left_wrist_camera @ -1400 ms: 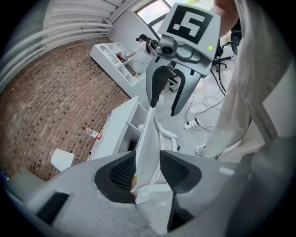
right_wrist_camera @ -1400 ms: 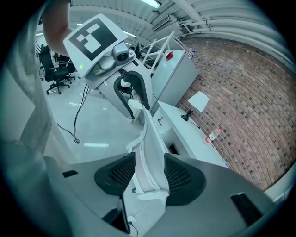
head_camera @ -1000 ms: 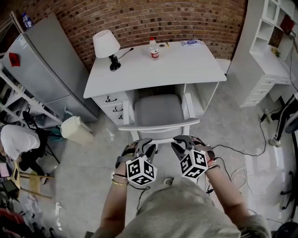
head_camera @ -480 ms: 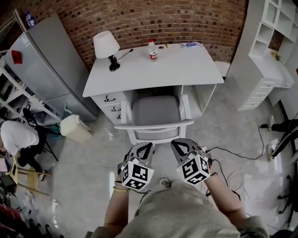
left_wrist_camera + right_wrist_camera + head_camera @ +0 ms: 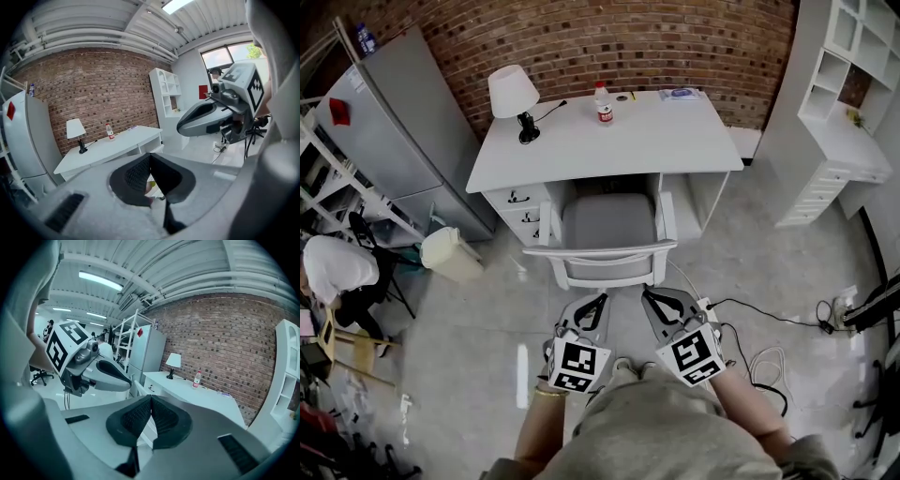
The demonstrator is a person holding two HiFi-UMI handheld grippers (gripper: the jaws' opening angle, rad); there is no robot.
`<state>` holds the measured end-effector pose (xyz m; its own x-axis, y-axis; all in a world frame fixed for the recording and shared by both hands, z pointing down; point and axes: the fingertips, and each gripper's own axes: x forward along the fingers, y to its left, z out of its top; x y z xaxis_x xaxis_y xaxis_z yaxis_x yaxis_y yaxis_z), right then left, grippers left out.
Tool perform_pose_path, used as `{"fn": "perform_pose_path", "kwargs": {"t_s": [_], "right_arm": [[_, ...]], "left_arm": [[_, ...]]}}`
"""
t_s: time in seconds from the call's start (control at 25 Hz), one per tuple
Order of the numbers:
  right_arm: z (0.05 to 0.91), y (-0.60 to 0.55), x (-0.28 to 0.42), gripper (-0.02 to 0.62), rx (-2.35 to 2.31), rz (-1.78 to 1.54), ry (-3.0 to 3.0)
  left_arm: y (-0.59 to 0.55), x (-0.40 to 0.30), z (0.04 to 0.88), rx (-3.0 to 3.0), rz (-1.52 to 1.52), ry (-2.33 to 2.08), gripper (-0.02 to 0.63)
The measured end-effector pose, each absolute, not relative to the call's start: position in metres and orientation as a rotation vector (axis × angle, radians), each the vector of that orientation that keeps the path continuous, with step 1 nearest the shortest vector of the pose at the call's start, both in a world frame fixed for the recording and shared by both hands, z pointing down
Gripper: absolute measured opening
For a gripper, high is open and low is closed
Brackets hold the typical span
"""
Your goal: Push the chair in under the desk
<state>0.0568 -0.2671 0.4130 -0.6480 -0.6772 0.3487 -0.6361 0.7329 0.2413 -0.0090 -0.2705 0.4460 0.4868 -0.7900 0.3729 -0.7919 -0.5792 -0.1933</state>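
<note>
Pulled both back toward the body since a second ago: left gripper [image 5: 592, 302] and right gripper [image 5: 654, 300], then up at the backrest with fingers spread, now held near and clear of it. Far across the floor, against the brick wall, see the white worktop [image 5: 675, 141], with lamp [image 5: 513, 94] and bottle [image 5: 603, 103] along its far edge. Find the chair [image 5: 609, 225] partly in the kneehole, drawers to its left and side panel to its right, backrest rail [image 5: 600, 251] jutting out on the near side. Points far, toward the wall; runs longest left to right along the rail, so push near to far. Judge it rigid, fairly heavy, apt to scrape over the smooth floor rather than tip; some travel probably left. Best to press on the top rail, one gripper toward each end, to stop any swivel. Read fingers of both as shut tight, nothing between them.
</note>
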Motion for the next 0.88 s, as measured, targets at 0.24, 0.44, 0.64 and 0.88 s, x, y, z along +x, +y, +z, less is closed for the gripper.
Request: {"fn": "perform_pose_path", "kwargs": {"t_s": [0.24, 0.44, 0.64, 0.88], "right_arm": [[0.405, -0.251, 0.071, 0.009, 1.047, -0.073, -2.595], [0.400, -0.240, 0.078, 0.009, 1.067, -0.006, -2.658], [0.399, -0.235, 0.081, 0.008, 1.073, 0.042, -2.689], [0.397, -0.234, 0.081, 0.008, 1.072, 0.064, -2.722]], "left_arm": [[-0.256, 0.000, 0.435, 2.653, 0.548, -1.485, 0.011], [-0.244, 0.002, 0.429, 2.627, 0.471, -1.533, 0.011], [-0.237, 0.005, 0.425, 2.617, 0.426, -1.537, 0.011], [-0.233, 0.007, 0.424, 2.618, 0.427, -1.544, 0.011]]}}
